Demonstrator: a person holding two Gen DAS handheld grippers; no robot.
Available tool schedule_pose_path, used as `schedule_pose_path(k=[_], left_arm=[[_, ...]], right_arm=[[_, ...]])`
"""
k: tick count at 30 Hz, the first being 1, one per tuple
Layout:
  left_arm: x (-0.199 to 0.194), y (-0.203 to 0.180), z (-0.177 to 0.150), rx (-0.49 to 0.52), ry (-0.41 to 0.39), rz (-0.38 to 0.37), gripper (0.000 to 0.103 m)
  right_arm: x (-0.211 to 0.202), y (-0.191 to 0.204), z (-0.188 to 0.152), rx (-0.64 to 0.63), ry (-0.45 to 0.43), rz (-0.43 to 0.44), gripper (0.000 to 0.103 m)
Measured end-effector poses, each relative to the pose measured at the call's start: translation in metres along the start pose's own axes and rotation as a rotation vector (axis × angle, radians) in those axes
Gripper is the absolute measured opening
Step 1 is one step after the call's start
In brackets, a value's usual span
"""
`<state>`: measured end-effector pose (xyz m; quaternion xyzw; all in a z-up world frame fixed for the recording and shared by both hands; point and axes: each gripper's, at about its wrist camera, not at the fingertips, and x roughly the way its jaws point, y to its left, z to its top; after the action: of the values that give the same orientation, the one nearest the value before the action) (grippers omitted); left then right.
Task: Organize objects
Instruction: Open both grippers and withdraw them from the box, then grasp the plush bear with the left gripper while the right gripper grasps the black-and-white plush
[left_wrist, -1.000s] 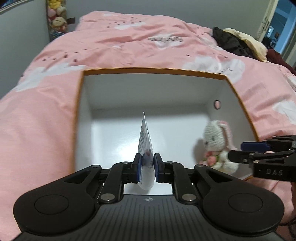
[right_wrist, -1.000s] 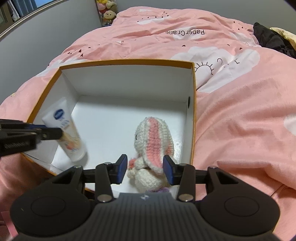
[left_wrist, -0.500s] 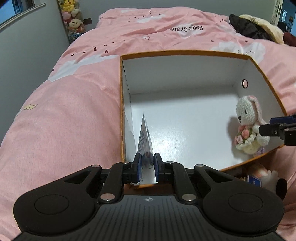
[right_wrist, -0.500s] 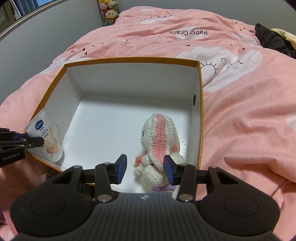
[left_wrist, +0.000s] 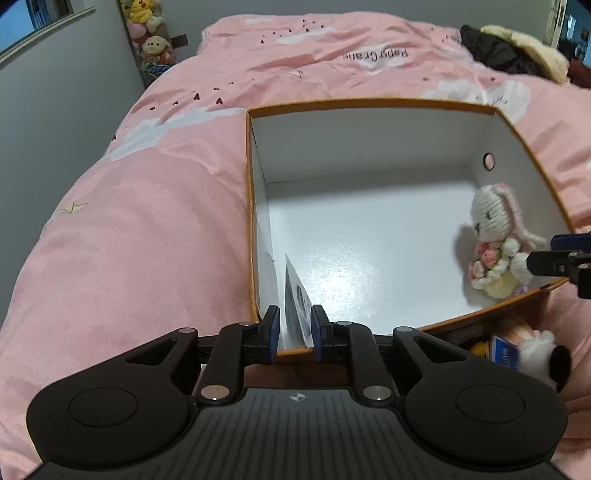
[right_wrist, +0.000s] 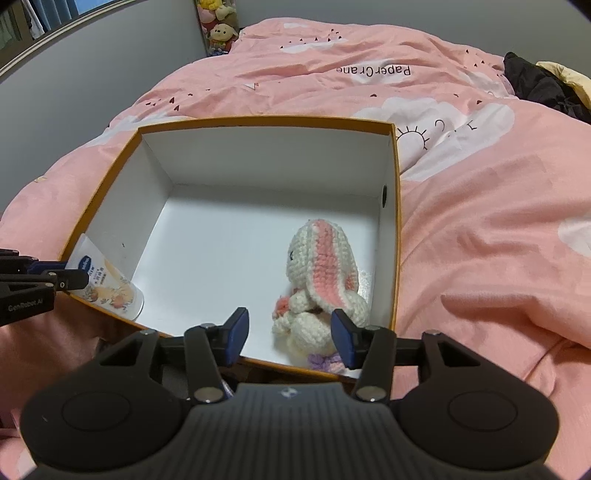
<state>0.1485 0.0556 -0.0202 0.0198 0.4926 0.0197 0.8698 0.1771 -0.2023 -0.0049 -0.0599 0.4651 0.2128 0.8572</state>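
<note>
A white box with an orange rim (left_wrist: 369, 101) (right_wrist: 258, 120) lies open on the pink bed. A white hand-cream tube (left_wrist: 295, 306) (right_wrist: 110, 291) leans in its near left corner, cap down on the floor. My left gripper (left_wrist: 294, 334) (right_wrist: 70, 278) straddles the tube's flat end. Its jaws are opening and the tube has twisted loose between the pads. A crocheted bunny (left_wrist: 495, 236) (right_wrist: 321, 266) stands at the box's near right side. Around it, my right gripper (right_wrist: 289, 334) (left_wrist: 554, 254) is opening, its left pad clear of the bunny.
The pink duvet (right_wrist: 480, 221) surrounds the box. Below the box's near edge lie a white plush toy (left_wrist: 539, 347) and a small blue carton (left_wrist: 504, 350). Dark clothes (left_wrist: 509, 55) are heaped at the bed's far right. Stuffed toys (left_wrist: 151, 40) stand by the grey wall.
The left gripper carried the tube from the middle of the box to the near left corner, then its jaws parted. The right jaws widened around the bunny.
</note>
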Motion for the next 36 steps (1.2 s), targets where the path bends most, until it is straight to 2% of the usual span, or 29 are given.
schedule_pose_path(k=[5, 8, 11, 13, 15, 16, 19, 24, 36], left_arm=[[-0.031, 0.003, -0.011, -0.019, -0.093, -0.062, 0.026], [-0.048, 0.001, -0.018, -0.027, -0.134, -0.154, 0.029], [-0.057, -0.006, -0.026, -0.029, -0.14, -0.26, 0.032], [-0.057, -0.011, -0.031, -0.04, -0.129, -0.329, 0.037], [-0.054, -0.019, -0.039, -0.045, -0.111, -0.389, 0.053], [-0.053, -0.023, -0.043, -0.044, -0.107, -0.402, 0.055], [-0.044, -0.041, -0.049, -0.012, -0.074, -0.429, 0.055], [-0.025, -0.059, -0.056, 0.017, -0.008, -0.459, 0.063], [0.02, -0.084, -0.059, 0.045, 0.17, -0.451, 0.065]], right_arm=[[-0.015, -0.001, -0.01, 0.017, -0.037, 0.012, 0.055], [-0.025, -0.004, -0.02, 0.04, -0.054, 0.023, 0.059], [-0.033, -0.003, -0.033, 0.036, -0.071, 0.0, 0.066], [-0.036, -0.002, -0.042, 0.02, -0.056, -0.009, 0.067], [-0.037, -0.002, -0.052, 0.019, -0.034, -0.005, 0.066], [-0.037, -0.001, -0.057, 0.016, -0.02, -0.002, 0.066], [-0.033, 0.001, -0.073, -0.001, 0.023, -0.003, 0.066], [-0.022, 0.0, -0.09, -0.024, 0.087, -0.003, 0.066], [0.014, -0.005, -0.096, -0.09, 0.197, 0.016, 0.071]])
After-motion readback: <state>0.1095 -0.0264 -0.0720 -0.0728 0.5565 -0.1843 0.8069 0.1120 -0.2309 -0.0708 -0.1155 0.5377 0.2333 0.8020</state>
